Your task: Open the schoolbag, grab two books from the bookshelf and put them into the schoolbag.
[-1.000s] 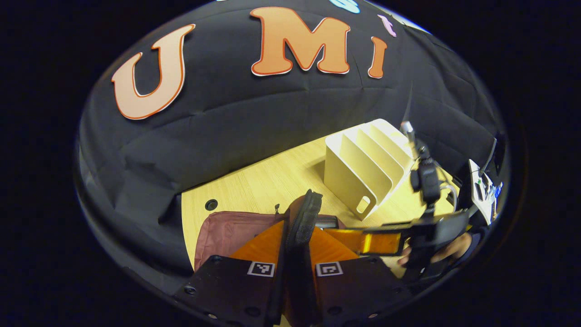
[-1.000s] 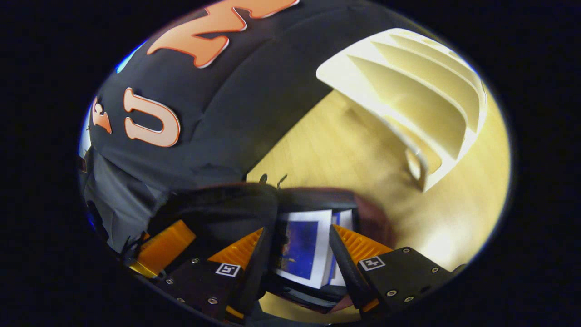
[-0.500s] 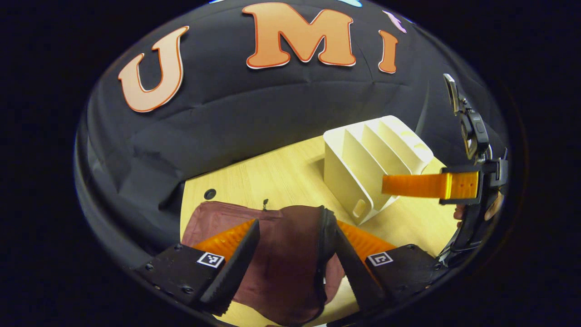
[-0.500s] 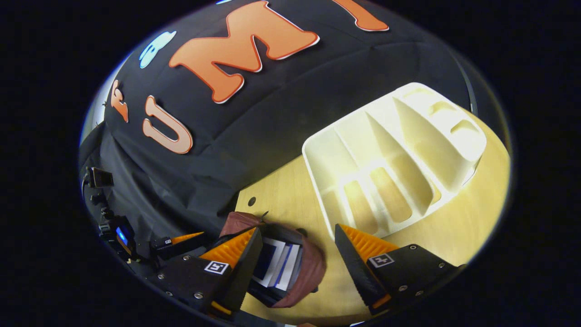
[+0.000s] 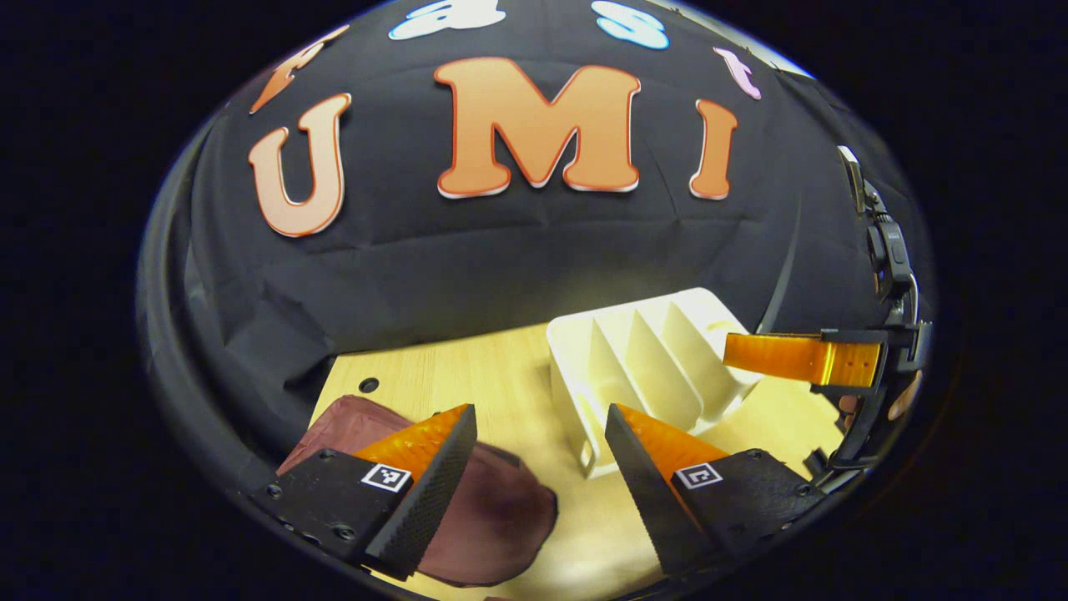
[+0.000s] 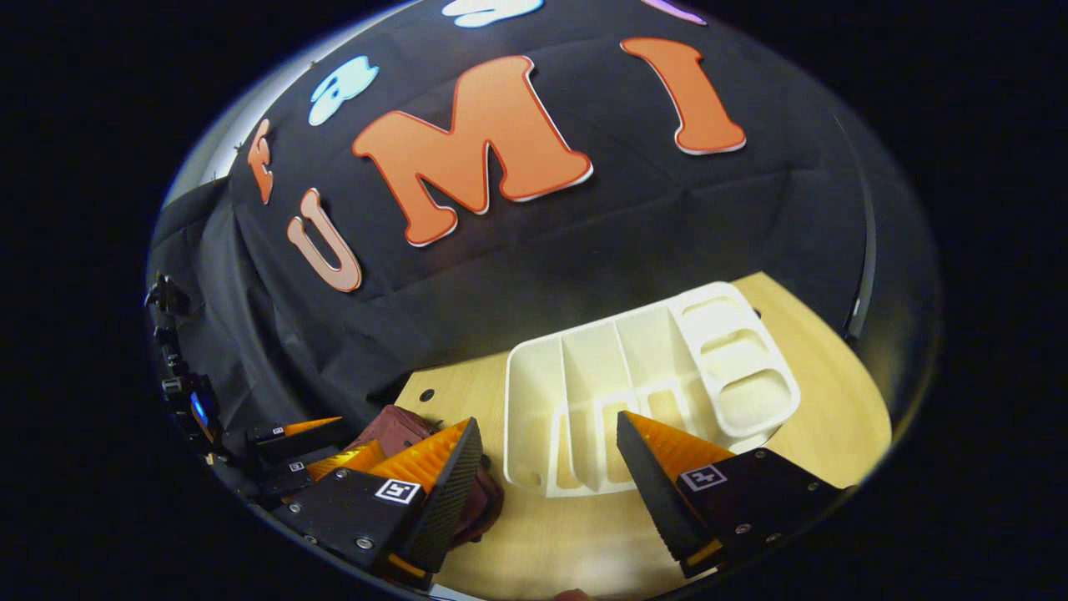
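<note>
Schoolbag (image 5: 492, 517) lay on wooden table (image 5: 492, 376), maroon, low at left, partly behind my left gripper (image 5: 534, 484), whose fingers stood apart, nothing between. White bookshelf (image 5: 642, 367) stood just right of bag, slots bare. My right gripper (image 6: 546, 484) also spread wide, holding nothing, above table near bookshelf (image 6: 634, 392); bag (image 6: 400, 434) beside its left finger.

Pale wooden tabletop (image 5: 467, 376): smooth, visible grain, slight sheen. Cream plastic slotted bookshelf (image 6: 642, 367): smooth, semi-matt, moulded. Maroon cloth schoolbag (image 5: 492, 517): soft, matt weave. Black cloth wall (image 5: 467, 275): matt, creased.
</note>
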A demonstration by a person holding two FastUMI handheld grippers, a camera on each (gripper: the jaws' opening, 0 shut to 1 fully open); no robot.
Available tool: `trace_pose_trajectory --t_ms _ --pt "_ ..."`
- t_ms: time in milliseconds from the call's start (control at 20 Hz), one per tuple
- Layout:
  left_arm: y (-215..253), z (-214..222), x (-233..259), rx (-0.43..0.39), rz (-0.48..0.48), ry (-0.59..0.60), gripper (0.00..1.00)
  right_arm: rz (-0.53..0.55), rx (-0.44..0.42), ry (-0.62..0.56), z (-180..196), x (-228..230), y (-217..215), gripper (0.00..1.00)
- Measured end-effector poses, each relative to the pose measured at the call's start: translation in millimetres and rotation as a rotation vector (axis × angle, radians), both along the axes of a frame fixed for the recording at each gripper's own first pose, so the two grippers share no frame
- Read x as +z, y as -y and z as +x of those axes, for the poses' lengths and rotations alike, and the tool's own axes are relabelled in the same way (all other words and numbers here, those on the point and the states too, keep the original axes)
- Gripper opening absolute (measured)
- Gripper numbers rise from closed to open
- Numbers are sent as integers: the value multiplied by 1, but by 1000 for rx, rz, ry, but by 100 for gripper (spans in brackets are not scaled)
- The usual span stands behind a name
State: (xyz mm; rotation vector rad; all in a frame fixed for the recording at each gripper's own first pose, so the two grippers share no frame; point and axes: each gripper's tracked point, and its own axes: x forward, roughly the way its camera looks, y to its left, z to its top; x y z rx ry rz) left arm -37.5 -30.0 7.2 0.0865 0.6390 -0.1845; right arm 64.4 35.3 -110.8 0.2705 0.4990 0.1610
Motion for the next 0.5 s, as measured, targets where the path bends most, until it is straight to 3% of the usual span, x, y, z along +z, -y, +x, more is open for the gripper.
trace_pose_trajectory --t_ms 150,300,500 --pt "14 -1 29 79 24 96 100 -71 29 100 -2 36 21 96" --pt "28 -2 59 144 -10 201 100 -96 64 171 -10 67 31 97" --pt "32 -3 83 173 10 293 98 -103 45 242 -13 89 46 97"
